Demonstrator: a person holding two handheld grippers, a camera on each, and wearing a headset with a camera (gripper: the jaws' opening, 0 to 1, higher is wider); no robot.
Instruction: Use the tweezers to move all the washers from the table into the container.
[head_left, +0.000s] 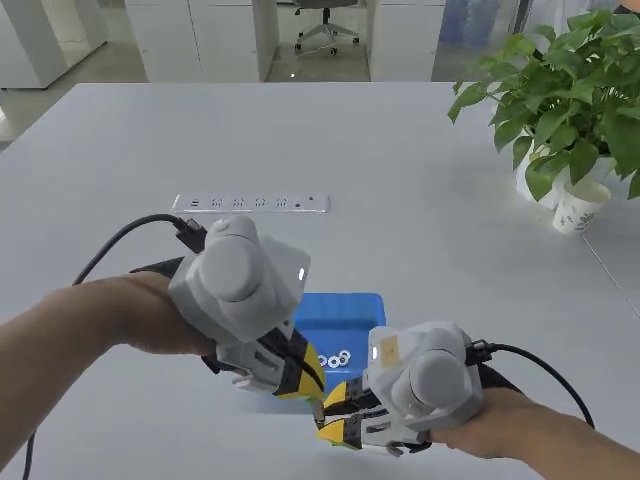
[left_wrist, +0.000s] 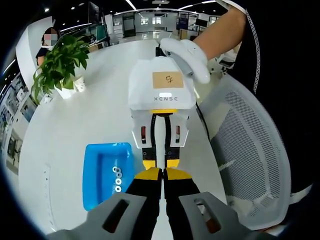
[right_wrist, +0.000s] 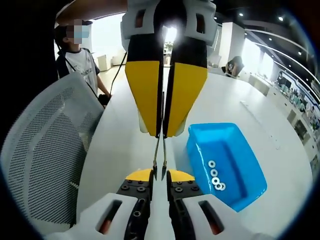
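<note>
The blue container (head_left: 345, 305) (left_wrist: 92, 175) (right_wrist: 235, 145) sits near the table's front edge, with several washers (head_left: 335, 359) (left_wrist: 117, 179) (right_wrist: 216, 177) in a row on its floor. The thin metal tweezers (right_wrist: 159, 150) run between the two grippers, which face each other tip to tip just beside the container. My left gripper (head_left: 312, 385) (left_wrist: 162, 172) (right_wrist: 164, 132) is shut on the tweezers' upper part. My right gripper (head_left: 328, 413) (left_wrist: 161, 164) (right_wrist: 160, 175) has its yellow jaws closed against the tweezers' tips. I see no washers on the table.
A white power strip (head_left: 250, 203) lies mid-table. A potted plant (head_left: 570, 110) and a paper cup (head_left: 578, 208) stand at the far right. A mesh chair (left_wrist: 250, 150) (right_wrist: 45, 150) is at the front edge, with a person (right_wrist: 80, 55) standing behind it.
</note>
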